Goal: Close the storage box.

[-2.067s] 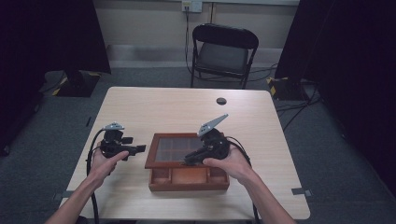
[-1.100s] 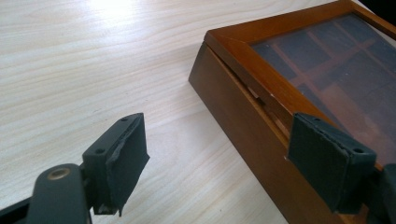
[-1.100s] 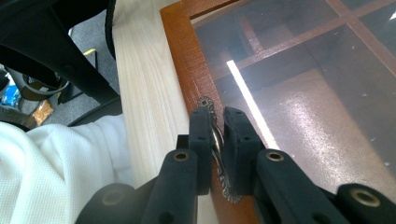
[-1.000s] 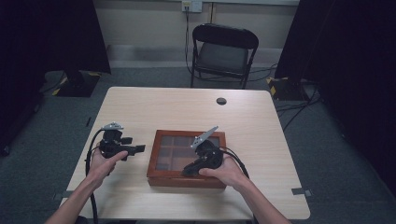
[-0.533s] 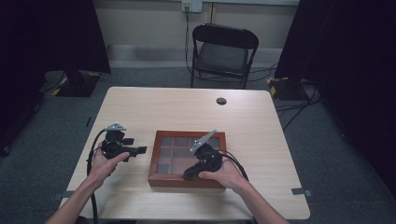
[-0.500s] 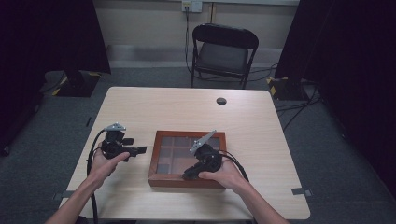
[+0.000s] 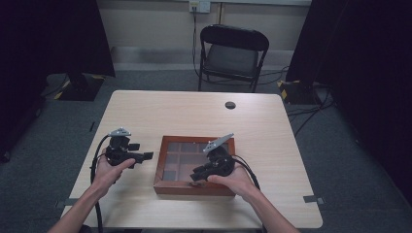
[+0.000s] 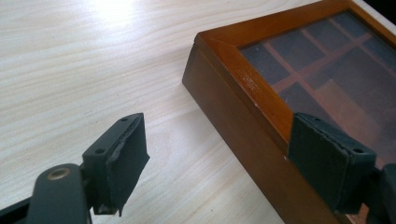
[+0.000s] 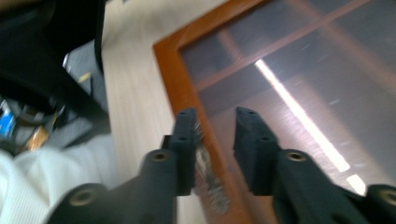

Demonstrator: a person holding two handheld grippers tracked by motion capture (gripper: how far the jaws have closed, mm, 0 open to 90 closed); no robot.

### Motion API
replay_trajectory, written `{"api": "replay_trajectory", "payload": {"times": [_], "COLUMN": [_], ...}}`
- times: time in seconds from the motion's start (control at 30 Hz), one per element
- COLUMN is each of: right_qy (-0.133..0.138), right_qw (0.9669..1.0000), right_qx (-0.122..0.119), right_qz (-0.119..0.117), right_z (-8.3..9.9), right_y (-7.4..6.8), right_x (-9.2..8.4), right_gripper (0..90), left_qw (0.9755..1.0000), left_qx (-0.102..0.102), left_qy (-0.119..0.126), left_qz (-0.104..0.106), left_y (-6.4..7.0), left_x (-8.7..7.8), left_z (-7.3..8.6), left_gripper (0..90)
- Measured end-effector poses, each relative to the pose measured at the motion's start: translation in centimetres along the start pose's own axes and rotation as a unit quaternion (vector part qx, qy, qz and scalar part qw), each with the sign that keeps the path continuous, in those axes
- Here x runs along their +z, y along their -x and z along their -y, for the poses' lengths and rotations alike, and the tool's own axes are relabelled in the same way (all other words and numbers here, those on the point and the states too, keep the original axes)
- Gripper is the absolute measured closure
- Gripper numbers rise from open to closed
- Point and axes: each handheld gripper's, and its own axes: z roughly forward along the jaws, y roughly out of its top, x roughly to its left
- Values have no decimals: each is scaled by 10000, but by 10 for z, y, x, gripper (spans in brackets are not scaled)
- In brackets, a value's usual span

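One wooden box (image 7: 194, 167) with a dark glass lid divided into panes lies shut at the lower centre of the high view, on a pale wood surface (image 7: 194, 111). At the box's near right part, the right gripper (image 7: 201, 174) rests over the lid, held by the person's right hand (image 7: 233, 178). In the right gripper view its jaws stand a little apart, straddling the box's wooden frame edge with nothing clamped between them; the picture is blurred and a bright streak of light reflects off the glass. To the left of the box, apart from it, the left gripper (image 7: 145, 156) is held by the left hand (image 7: 109, 170), pointing toward the box. In the left gripper view its jaws are spread wide and empty, one over the bare surface and the other in front of the box's corner. A small dark round object (image 7: 230, 105) sits toward the far edge of the surface. Beyond it, at the upper centre of the frame, stands a black folding chair (image 7: 232, 53) on grey carpet.
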Motion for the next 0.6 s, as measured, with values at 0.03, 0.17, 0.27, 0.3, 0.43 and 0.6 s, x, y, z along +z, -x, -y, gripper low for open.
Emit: {"api": "replay_trajectory", "payload": {"times": [0.03,0.17,0.27,0.3,0.43,0.6], "right_qy": [125,558,685,783,1052,1256], "right_qw": [9999,9971,9944,9929,9839,9668], "right_qx": [20,207,323,415,751,1229], "right_qz": [63,483,731,795,1234,1855], "right_z": [-1,-3,-3,-1,9,30], "right_y": [1,6,12,16,26,36], "right_x": [-3,-21,-34,-40,-66,-92], "right_gripper": [645,504,400,383,296,233], "left_qw": [10000,10000,9998,9999,9993,9990], "left_qx": [-4,20,69,37,144,28], "left_qy": [9,-3,-49,-22,-82,-146], "left_qz": [9,-36,-153,-164,-324,-430], "left_y": [0,0,0,0,-3,-14], "left_x": [0,-2,-5,-7,-15,-21], "left_z": [0,0,1,1,3,11], "left_gripper": [195,196,195,195,196,195]}}
